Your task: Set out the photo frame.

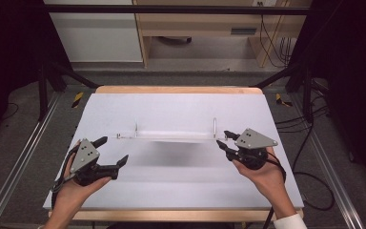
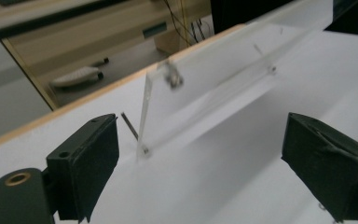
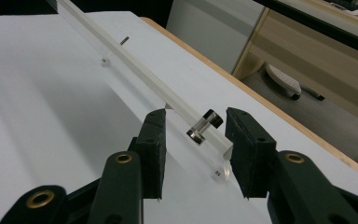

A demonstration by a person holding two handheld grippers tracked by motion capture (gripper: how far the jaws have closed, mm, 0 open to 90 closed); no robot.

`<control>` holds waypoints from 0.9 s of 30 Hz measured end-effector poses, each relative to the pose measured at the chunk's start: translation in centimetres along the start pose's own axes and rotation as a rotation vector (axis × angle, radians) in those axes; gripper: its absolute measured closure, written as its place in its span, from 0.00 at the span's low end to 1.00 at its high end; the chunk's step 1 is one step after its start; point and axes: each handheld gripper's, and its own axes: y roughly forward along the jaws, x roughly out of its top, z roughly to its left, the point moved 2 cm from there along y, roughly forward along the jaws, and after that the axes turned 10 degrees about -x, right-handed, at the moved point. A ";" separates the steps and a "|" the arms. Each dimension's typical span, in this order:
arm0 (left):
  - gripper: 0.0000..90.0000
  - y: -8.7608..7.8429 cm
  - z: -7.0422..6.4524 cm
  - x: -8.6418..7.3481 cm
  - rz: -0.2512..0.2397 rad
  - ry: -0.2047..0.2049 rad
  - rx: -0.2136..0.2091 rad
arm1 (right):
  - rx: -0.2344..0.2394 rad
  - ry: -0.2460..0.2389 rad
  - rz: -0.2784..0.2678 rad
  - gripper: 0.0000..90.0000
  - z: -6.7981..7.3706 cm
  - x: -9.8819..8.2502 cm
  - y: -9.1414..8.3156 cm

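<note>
A clear acrylic panel with short metal posts stands on edge across the middle of the white table. My left gripper rests near the panel's left end, wide open, with nothing between its jaws. In the left gripper view the panel rises beyond the gripper. My right gripper is at the panel's right end. In the right gripper view its jaws stand open on either side of the panel's edge and a metal standoff, not touching them.
A small dark pin lies on the table near the panel's left end. The table's wooden rim runs along the far side. Black frame rails, cables and a wooden cabinet surround the table.
</note>
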 end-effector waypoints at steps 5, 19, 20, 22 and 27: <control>0.11 0.8 0.5 -1.3 0.095 -0.001 -0.008 | 0.000 0.008 0.004 0.66 -0.4 0.4 0.3; 0.12 3.0 0.8 -4.6 0.314 -0.030 -0.026 | -0.003 0.041 -0.003 0.66 -1.5 1.3 1.2; 0.12 3.1 0.9 -4.8 0.325 -0.028 -0.029 | -0.007 0.051 -0.004 0.66 -1.7 1.4 1.4; 0.12 3.3 0.9 -5.2 0.331 -0.034 -0.027 | -0.008 0.063 -0.007 0.65 -2.0 1.7 1.7; 0.12 3.4 1.0 -5.9 0.369 -0.033 -0.032 | -0.008 0.113 -0.019 0.65 -3.3 2.5 2.9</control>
